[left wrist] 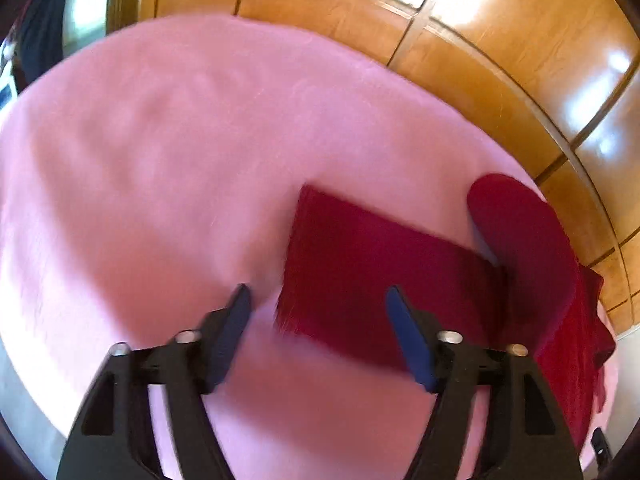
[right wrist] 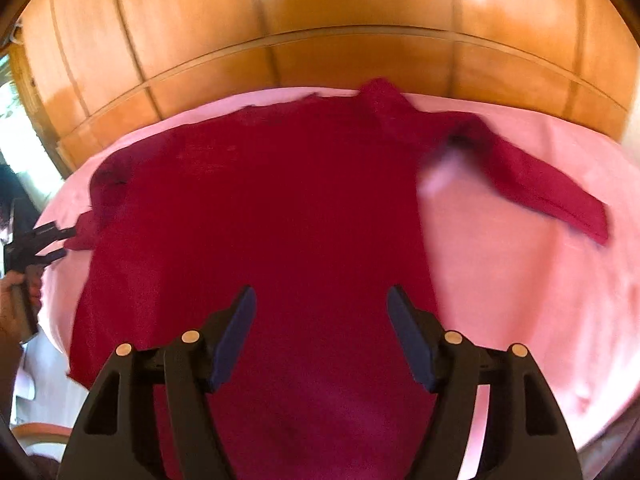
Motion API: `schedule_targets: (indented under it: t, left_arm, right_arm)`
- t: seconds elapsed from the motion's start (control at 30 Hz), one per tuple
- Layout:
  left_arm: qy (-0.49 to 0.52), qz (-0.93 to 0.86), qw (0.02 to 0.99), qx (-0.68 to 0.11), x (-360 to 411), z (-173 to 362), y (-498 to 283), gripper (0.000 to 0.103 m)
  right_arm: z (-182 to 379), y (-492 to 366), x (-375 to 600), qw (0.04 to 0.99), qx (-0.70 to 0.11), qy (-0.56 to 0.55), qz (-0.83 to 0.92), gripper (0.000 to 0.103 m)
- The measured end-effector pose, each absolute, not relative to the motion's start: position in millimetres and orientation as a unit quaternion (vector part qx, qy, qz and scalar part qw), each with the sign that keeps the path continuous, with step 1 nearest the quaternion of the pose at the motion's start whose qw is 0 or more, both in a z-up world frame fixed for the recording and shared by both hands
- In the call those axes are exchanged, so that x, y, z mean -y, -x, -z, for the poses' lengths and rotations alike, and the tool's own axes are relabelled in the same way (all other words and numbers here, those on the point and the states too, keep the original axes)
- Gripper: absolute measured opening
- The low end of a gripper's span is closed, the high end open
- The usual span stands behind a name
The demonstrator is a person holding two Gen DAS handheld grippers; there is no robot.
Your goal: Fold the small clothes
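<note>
a dark red long-sleeved top (right wrist: pixel 256 208) lies spread flat on a pink cover (right wrist: pixel 520 280) that drapes the desk, with glossy wooden cabinet doors (right wrist: pixel 320 20) standing behind it. in the right wrist view the body of the top fills the middle, its collar toward the cabinet, and one sleeve (right wrist: pixel 548 188) stretches out over the pink cloth to the right. the right claw (right wrist: pixel 320 300) hangs above the lower body of the top with its fingers apart and nothing between them. at the left edge of that view the left claw (right wrist: pixel 60 240) shows, a hand (right wrist: pixel 16 296) behind it, its tips right at the other sleeve's cuff (right wrist: pixel 82 232) — too small to tell whether they touch. in the left wrist view, blurred, the left claw (left wrist: pixel 318 300) stands apart with nothing gripped, above the cuff end of that sleeve (left wrist: pixel 360 264) lying flat on the pink cover.
</note>
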State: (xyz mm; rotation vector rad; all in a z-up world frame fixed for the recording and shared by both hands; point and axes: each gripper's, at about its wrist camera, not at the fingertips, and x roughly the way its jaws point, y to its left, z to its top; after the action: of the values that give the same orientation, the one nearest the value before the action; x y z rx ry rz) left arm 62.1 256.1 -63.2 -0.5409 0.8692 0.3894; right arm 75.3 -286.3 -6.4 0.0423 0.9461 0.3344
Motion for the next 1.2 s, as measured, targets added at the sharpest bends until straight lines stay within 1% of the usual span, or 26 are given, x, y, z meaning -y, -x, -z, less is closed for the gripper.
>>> schedule_targets:
  t: [0.03,0.1,0.23,0.3,0.37,0.53,0.6,0.73,0.83,0.87,0.93,1.0,1.03,1.1,1.13,1.2]
  left_arm:
    - [0.242,-0.186,0.853,-0.422,-256.0,64.8,-67.9,0.016]
    - [0.233,-0.185,0.856,-0.422,-256.5,66.3,-80.0,0.011]
    - [0.203,-0.241,0.868,-0.384,-283.5,32.8,-79.5,0.009]
    - [0.188,-0.285,0.866,-0.365,-312.4,14.5,-80.6,0.009]
    - [0.176,-0.316,0.863,-0.353,-333.7,2.9,-83.4,0.009]
    - [0.129,-0.418,0.846,-0.306,-378.5,-26.6,-94.9,0.008]
    - [0.123,-0.444,0.833,-0.308,-389.5,-24.6,-97.3,0.008]
    - [0.129,-0.47,0.808,-0.33,-389.9,4.3,-91.2,0.008]
    - [0.167,-0.456,0.82,-0.304,-373.0,13.8,-52.2,0.008]
    - [0.163,-0.451,0.823,-0.306,-363.7,17.9,-45.2,0.008]
    - [0.124,-0.437,0.816,-0.357,-347.6,39.6,-40.1,0.008]
    - [0.139,-0.426,0.808,-0.383,-350.6,49.0,-29.3,0.009]
    - [0.158,-0.435,0.796,-0.391,-355.7,52.7,-22.6,0.013]
    - [0.175,-0.45,0.79,-0.377,-360.0,47.3,-16.0,0.038]
    - [0.192,-0.45,0.793,-0.363,-360.1,41.4,-12.2,0.04]
    - [0.205,-0.436,0.805,-0.347,-349.3,28.8,-14.6,0.04]
  right_arm:
    - [10.5,-82.1,275.6,0.875,-0.453,-0.022,-0.168,0.068]
    - [18.6,-93.0,251.3,0.871,-0.453,-0.026,-0.187,0.068]
    - [36.4,-99.0,221.1,0.857,-0.462,-0.029,-0.226,0.068]
    - [47.3,-96.1,207.0,0.852,-0.466,-0.014,-0.24,0.068]
    - [51.5,-91.1,196.0,0.86,-0.453,0.016,-0.232,0.07]
    - [60.2,-86.7,188.3,0.87,-0.438,0.039,-0.222,0.072]
    - [61.7,-86.8,187.0,0.871,-0.436,0.041,-0.222,0.072]
    - [63.4,-91.3,193.0,0.871,-0.435,0.044,-0.225,0.073]
    - [64.2,-90.6,196.3,0.873,-0.431,0.042,-0.226,0.074]
    - [64.4,-90.7,196.9,0.873,-0.43,0.041,-0.226,0.074]
    - [64.2,-89.4,197.0,0.874,-0.429,0.042,-0.227,0.075]
    - [64.4,-89.9,196.6,0.874,-0.428,0.043,-0.226,0.076]
    - [64.3,-90.1,196.5,0.874,-0.427,0.043,-0.226,0.076]
    - [64.0,-90.2,196.4,0.875,-0.426,0.04,-0.226,0.076]
    - [64.5,-90.3,196.6,0.876,-0.424,0.039,-0.225,0.076]
    - [64.0,-87.8,194.7,0.877,-0.423,0.039,-0.223,0.077]
